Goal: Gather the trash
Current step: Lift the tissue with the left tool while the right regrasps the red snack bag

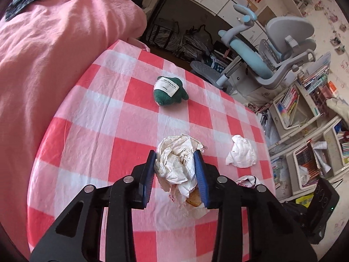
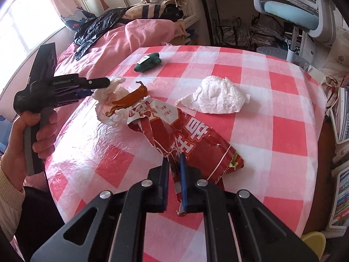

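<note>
Right tongs pinch the red wrapper; left tongs clamp its crumpled paper. Lift both together, level.

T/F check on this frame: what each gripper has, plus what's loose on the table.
1. The left gripper is clamped on the crumpled paper wad. True.
2. The right gripper hangs open over bare cloth. False: it is shut on the red wrapper.
3. A white tissue lies loose on the checked tablecloth. True.
4. The green plush toy sits inside the red wrapper. False: it lies apart, toward the far side of the table.
</note>
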`<action>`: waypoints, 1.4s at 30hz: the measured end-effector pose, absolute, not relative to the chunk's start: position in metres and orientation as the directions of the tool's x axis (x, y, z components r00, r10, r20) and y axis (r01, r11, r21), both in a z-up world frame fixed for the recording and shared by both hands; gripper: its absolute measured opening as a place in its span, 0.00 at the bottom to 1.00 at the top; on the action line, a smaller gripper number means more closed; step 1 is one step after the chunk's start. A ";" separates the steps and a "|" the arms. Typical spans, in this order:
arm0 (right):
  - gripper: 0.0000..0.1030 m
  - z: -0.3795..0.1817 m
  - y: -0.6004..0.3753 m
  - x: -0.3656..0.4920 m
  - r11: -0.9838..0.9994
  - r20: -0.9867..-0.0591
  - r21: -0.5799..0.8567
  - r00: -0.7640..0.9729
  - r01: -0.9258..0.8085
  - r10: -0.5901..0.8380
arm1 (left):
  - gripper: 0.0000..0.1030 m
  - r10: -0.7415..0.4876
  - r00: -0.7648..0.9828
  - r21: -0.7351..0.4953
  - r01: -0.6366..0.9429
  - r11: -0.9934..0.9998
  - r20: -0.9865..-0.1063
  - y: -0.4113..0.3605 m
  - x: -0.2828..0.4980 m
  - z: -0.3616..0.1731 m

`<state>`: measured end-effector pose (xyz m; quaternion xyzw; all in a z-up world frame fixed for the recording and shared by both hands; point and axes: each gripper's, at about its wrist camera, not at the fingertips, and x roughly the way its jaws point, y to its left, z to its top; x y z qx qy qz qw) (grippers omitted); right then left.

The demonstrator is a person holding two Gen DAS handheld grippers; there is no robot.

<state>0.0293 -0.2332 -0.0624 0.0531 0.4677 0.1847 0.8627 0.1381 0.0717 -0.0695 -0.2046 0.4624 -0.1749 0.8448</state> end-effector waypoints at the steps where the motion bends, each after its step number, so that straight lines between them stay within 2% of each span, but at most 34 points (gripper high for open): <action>1: 0.10 -0.060 -0.235 0.025 0.925 -0.783 0.272 0.497 -0.267 0.374 | 0.32 -0.521 0.512 -0.553 0.104 0.827 -0.683 0.079 0.131 -0.068; 5: 0.10 -0.056 -0.241 0.009 0.921 -0.778 0.288 0.496 -0.262 0.385 | 0.32 -0.619 0.523 -0.682 0.094 0.725 -0.586 0.103 0.104 -0.064; 7: 0.10 -0.061 -0.243 0.006 0.916 -0.791 0.297 0.468 -0.270 0.394 | 0.32 -0.630 0.525 -0.696 0.095 0.711 -0.572 0.110 0.091 -0.063; 9: 0.12 -0.064 -0.246 0.004 0.916 -0.792 0.302 0.465 -0.265 0.395 | 0.32 -0.608 0.519 -0.672 0.084 0.735 -0.600 0.113 0.081 -0.064; 12: 0.34 -0.063 -0.245 0.003 0.915 -0.784 0.287 0.479 -0.284 0.394 | 0.39 -0.547 0.483 -0.618 0.017 0.786 -0.683 0.122 0.077 -0.079; 13: 0.50 -0.061 -0.242 0.002 0.919 -0.783 0.265 0.491 -0.293 0.382 | 0.40 -0.542 0.465 -0.617 -0.014 0.787 -0.701 0.127 0.078 -0.087; 14: 0.56 -0.059 -0.240 0.001 0.919 -0.780 0.248 0.500 -0.307 0.377 | 0.40 -0.533 0.453 -0.614 -0.044 0.788 -0.715 0.131 0.078 -0.093; 16: 0.57 -0.056 -0.235 0.000 0.914 -0.773 0.233 0.508 -0.331 0.381 | 0.49 -0.504 0.462 -0.601 -0.084 0.795 -0.730 0.142 0.077 -0.097; 17: 0.61 -0.056 -0.232 0.000 0.913 -0.772 0.224 0.509 -0.340 0.379 | 0.52 -0.493 0.476 -0.597 -0.089 0.797 -0.728 0.146 0.075 -0.096; 22: 0.68 -0.064 -0.218 0.007 0.916 -0.798 0.146 0.503 -0.373 0.332 | 0.67 -0.437 0.501 -0.519 -0.030 0.854 -0.747 0.141 0.071 -0.082; 29: 0.69 -0.081 -0.218 0.021 0.937 -0.834 0.104 0.485 -0.333 0.265 | 0.70 -0.293 0.439 -0.290 0.076 0.954 -0.849 0.100 0.078 -0.095; 30: 0.69 -0.083 -0.218 0.023 0.939 -0.837 0.104 0.481 -0.328 0.261 | 0.70 -0.274 0.442 -0.263 0.087 0.961 -0.854 0.095 0.079 -0.095; 32: 0.69 -0.087 -0.218 0.025 0.940 -0.842 0.102 0.475 -0.326 0.257 | 0.61 -0.277 0.444 -0.256 0.107 0.961 -0.852 0.089 0.078 -0.095; 33: 0.69 -0.089 -0.218 0.024 0.940 -0.843 0.102 0.473 -0.326 0.255 | 0.45 -0.283 0.440 -0.258 0.118 0.959 -0.852 0.087 0.078 -0.095; 34: 0.69 -0.090 -0.218 0.024 0.941 -0.843 0.100 0.475 -0.324 0.253 | 0.38 -0.286 0.436 -0.257 0.124 0.958 -0.854 0.085 0.077 -0.095; 36: 0.54 -0.089 -0.219 0.023 0.946 -0.837 0.083 0.493 -0.314 0.237 | 0.35 -0.286 0.447 -0.260 0.120 0.958 -0.848 0.086 0.075 -0.093; 38: 0.26 -0.086 -0.229 0.024 0.946 -0.824 0.146 0.494 -0.290 0.279 | 0.33 -0.279 0.472 -0.262 0.103 0.959 -0.836 0.088 0.074 -0.087; 40: 0.17 -0.082 -0.237 0.024 0.943 -0.805 0.201 0.504 -0.264 0.312 | 0.33 -0.274 0.510 -0.269 0.085 0.959 -0.815 0.091 0.073 -0.077; 42: 0.14 -0.078 -0.240 0.023 0.940 -0.787 0.234 0.519 -0.250 0.334 | 0.33 -0.273 0.553 -0.278 0.078 0.958 -0.787 0.093 0.070 -0.066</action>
